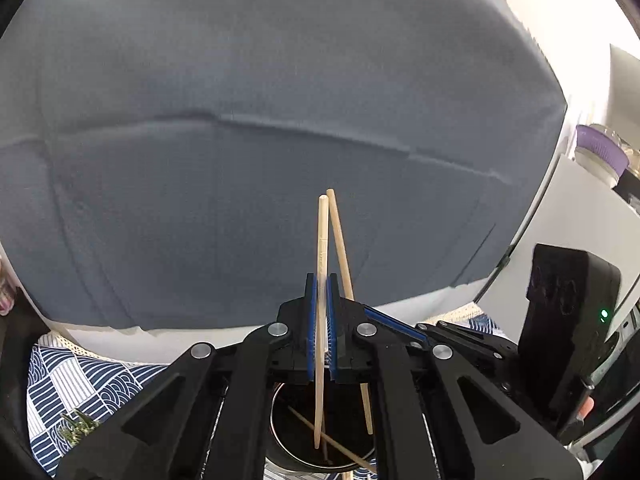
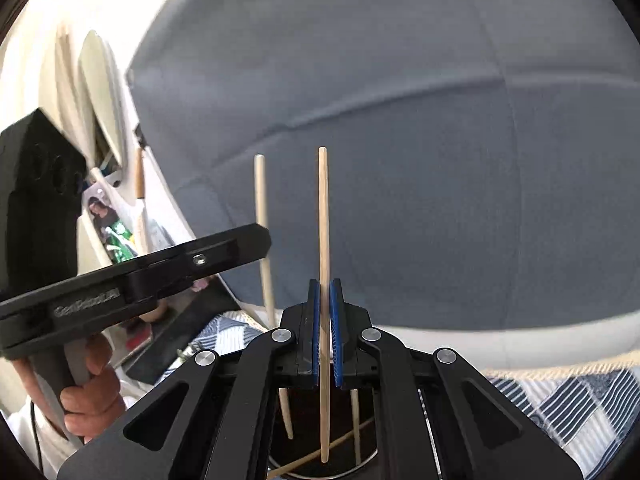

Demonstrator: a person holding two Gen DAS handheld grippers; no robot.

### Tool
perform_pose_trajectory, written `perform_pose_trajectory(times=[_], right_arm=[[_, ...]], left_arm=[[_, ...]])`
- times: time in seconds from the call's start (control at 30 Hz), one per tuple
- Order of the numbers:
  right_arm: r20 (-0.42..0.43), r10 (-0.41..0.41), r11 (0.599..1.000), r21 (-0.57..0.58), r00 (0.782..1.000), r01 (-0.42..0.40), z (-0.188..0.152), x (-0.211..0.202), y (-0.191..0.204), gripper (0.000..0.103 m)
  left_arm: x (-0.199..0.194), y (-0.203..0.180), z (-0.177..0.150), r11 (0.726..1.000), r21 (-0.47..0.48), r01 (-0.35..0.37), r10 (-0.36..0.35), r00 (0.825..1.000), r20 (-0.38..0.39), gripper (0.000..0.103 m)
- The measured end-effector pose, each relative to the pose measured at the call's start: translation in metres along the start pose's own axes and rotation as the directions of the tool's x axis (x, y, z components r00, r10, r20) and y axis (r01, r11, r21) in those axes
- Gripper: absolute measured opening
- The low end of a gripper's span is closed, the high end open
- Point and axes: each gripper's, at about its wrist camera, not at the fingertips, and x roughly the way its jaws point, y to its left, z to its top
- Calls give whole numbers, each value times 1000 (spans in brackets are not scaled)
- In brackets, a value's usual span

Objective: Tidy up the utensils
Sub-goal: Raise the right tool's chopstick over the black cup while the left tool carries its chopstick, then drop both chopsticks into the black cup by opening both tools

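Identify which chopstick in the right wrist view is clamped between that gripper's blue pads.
The taller central chopstick, passing between the right gripper's pads; the shorter one stands left, outside them.

Grey fabric backdrop [image 1: 280, 120] behind a blue-patterned tablecloth [image 1: 80, 376].

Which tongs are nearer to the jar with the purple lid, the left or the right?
Right. The right tongs stand on the side of the purple-lidded jar; the left tongs are farther from it, beyond them. Each holds one chopstick.
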Motion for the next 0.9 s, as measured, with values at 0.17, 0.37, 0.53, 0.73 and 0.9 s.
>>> perform_pose_trajectory(times=[0.17,0.37,0.53,0.73,0.9], right_arm=[[-42,-33,999,14,999,33,-19,9,-10,5],[-92,-59,998,-23,994,57,-39,5,-11,5],[-128,-94,995,-43,987,89,-49,-1,-9,5],[-160,-130,989,-91,978,117,-55,-3,-3,6],[-150,-163,982,-122,975,146,-56,-6,7,8]], left_arm=[[15,4,-20,1000,-1,-2,2,999,-40,5],[23,1,-43,1000,13,-28,29,994,-102,5],[19,4,-56,999,19,-47,50,990,-134,5],[16,8,-68,996,34,-81,86,983,-161,5],[5,14,-69,995,33,-99,103,982,-157,5]])
